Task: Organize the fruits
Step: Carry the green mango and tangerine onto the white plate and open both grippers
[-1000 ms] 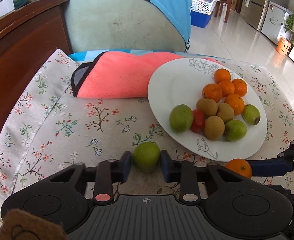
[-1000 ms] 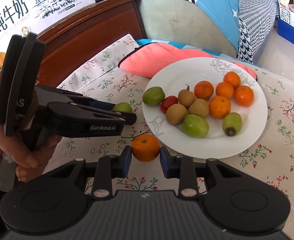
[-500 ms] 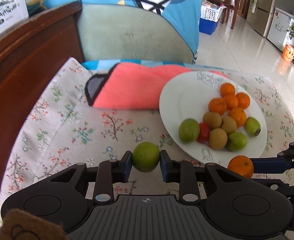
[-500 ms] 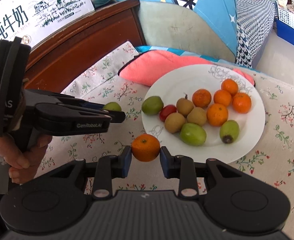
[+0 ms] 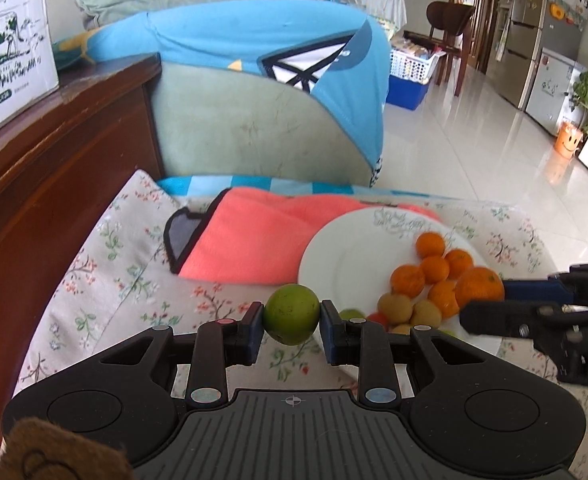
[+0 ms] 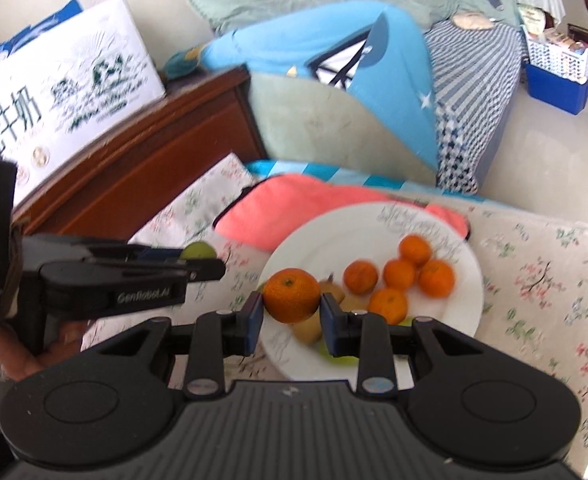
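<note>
— So, what does each gripper carry?

— The left gripper pinches a green fruit between its two pads, one on each side, and the fruit hangs clear above the flowered cloth. The right gripper pinches an orange the same way, over the near edge of the white plate.

— Why a side grip on both?

— Round fruit rolls; pads squeezing at the widest part probably keep it from slipping out, and the underside stays free for setting down.

— And where does the rest of the fruit sit?

— On the plate. Five oranges cluster toward its right side, brown kiwi-like fruit lie next to them, and something red and more green pieces show near the front, partly hidden behind the fingers.

— So like goes with like?

— That seems to be the idea. The held orange is near its cluster, so a spot just beside those five would suit it; the green fruit likely belongs with the green ones at the front.

— Anything in the way?

— A pink towel lies behind the plate, its edge tucked under the rim, away from the fruit. The two grippers are close together, seen from the left wrist, so one may need to wait for the other. A hand holds the left tool's handle.
</note>
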